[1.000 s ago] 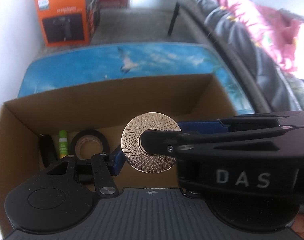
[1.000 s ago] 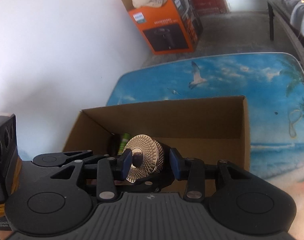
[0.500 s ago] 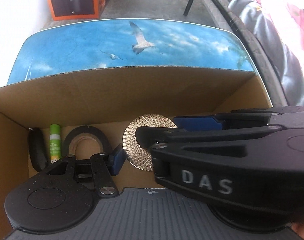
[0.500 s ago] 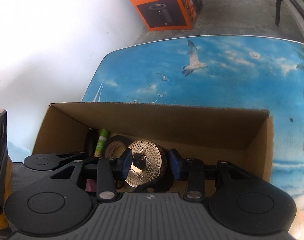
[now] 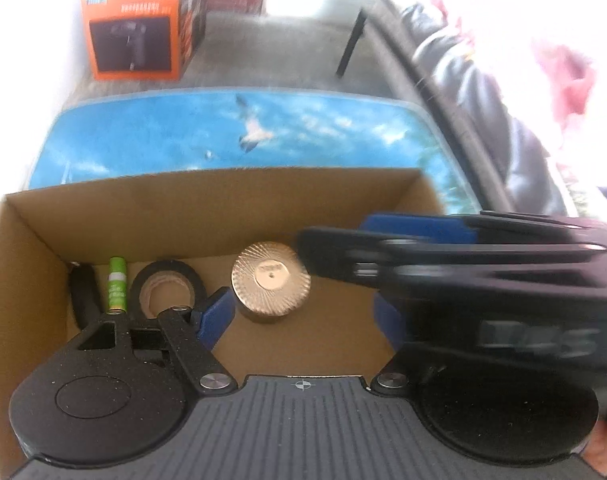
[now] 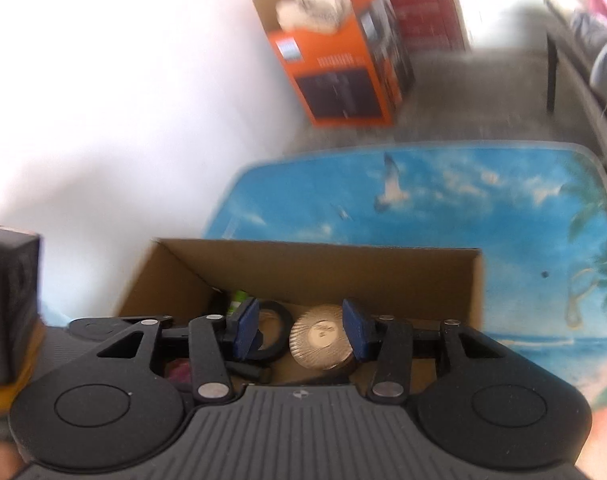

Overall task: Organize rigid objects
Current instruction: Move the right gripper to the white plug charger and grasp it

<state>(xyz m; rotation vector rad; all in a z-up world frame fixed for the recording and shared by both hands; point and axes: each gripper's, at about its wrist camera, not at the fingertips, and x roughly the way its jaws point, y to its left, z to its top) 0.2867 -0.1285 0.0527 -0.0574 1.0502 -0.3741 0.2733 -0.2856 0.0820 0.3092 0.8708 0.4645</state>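
Your right gripper (image 6: 299, 330) hangs over the cardboard box (image 5: 223, 208) with its blue pads (image 6: 245, 330) spread wide and nothing between them; the gold knurled disc (image 6: 321, 340) lies on the box floor below, just inside your right-hand pad, free of both. From your left gripper (image 5: 303, 312), also spread with nothing held, the disc (image 5: 270, 282) sits just ahead and slightly left of centre, flat face up, close to its left pad (image 5: 215, 316). The disc looks like solid metal, so expect it to be stiff, fairly heavy for its size and not fragile. Its patterned top should give little purchase, and the smooth side wall may slip, so if you reposition it, pinch it across the rim with the pads square on opposite sides rather than by the face. Further to the left of the left gripper, along the box floor, lie a black tape roll (image 5: 167, 284), a green glue stick (image 5: 116, 286) and a dark elongated object (image 5: 83, 296) that is too unclear to name. The box stands on a table with a blue sky-and-seagull print (image 6: 423, 200). Beyond it are a bare floor, an orange carton (image 6: 339, 64) by the white wall, and a dark sofa (image 5: 483, 92) off to the right. Both views are motion-blurred, so fine contact is hard to judge.
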